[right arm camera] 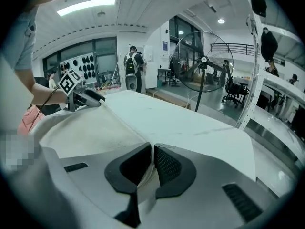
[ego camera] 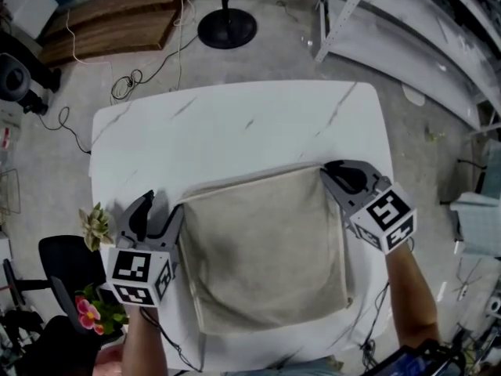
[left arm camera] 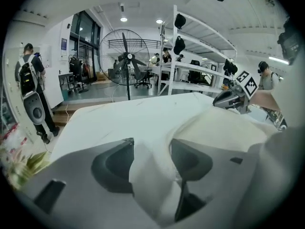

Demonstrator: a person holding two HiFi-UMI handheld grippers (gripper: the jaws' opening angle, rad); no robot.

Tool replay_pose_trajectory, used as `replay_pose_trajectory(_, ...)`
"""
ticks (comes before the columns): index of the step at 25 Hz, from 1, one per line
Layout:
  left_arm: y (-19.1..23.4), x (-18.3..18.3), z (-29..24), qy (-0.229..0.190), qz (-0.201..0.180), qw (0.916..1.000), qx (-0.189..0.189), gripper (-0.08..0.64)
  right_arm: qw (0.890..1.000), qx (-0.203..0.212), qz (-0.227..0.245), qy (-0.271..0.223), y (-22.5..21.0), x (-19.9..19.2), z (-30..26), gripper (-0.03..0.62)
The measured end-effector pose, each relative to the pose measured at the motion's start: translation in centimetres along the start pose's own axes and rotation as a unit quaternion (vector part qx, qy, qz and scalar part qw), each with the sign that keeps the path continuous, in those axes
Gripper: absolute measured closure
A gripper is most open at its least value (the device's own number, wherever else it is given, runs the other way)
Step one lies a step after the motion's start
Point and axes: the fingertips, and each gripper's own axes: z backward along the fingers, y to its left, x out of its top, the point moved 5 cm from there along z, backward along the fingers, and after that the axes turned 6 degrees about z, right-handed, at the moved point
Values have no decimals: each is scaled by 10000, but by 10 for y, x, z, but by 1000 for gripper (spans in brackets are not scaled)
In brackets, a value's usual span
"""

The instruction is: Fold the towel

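Towel (ego camera: 266, 249) is down on the near half of the table (ego camera: 235, 124), flat and doubled over, with a layered edge showing along its far side.

Left gripper (ego camera: 159, 212), by the table's left edge: jaws stand about half open. A fold of the towel's corner lies in the gap, slack and not pinched. Right gripper (ego camera: 333, 175), toward the table's right edge: jaws almost together, nipping a thin edge of cloth at the other far corner. So one corner is free and one is held.

That's where the danger is. If the right side lifts or pulls away from the table now, only that corner follows. The top layer then slides over the one beneath and the fold goes crooked. On the left, the loose cloth sits right between the fingers. A careless pull-back could snag it on a pad and flip the corner open.

As for heading, the towel looks close to square as it lies, so I can't call a long axis with confidence. It sits skewed to the table: its far edge runs farther from the table's near edge on the right than on the left.
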Motion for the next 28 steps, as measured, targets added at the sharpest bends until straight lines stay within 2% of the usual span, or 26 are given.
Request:
replay_pose_trajectory(6,3,2,-5,215,171,9992,303,308,9996,-115,-109,243,-2,-2,-7,552)
replay_pose_trajectory(9,5,2,-8,297,301,9987,298,299,9994,-158,-143,284,-2,-4,-9,552)
replay_pose_trajectory(11,3,4,-7,329,254,9989,198,299,9992,-45,-327,206,-5,-3,-8,550)
replay_pose_trajectory(12,1,6,-6,325,209,9992,89,283,9987,57,-489,107,-7,-1,-7,536)
replay_pose_trajectory(13,-2,8,-3,295,181,9994,-64,235,9977,192,-655,-27,-7,1,-5,491)
replay_pose_trajectory(14,-5,11,1,239,187,9993,-239,194,9963,333,-777,-176,-7,5,-2,399)
replay_pose_trajectory(15,-6,13,6,167,218,9988,-402,162,9949,443,-839,-329,-6,9,3,362)
replay_pose_trajectory(17,-8,17,17,41,223,9979,-600,137,9926,535,-879,-650,-6,18,14,349)
replay_pose_trajectory(19,-11,19,32,-31,8,9978,-668,133,9902,588,-860,-931,-3,26,26,345)
replay_pose_trajectory(24,-52,16,76,-190,-1015,9906,-901,133,9885,825,-275,-1238,29,39,63,353)
replay_pose_trajectory(28,-87,-18,105,-211,-1227,9863,-1084,133,9868,1063,173,-1212,70,29,98,360)
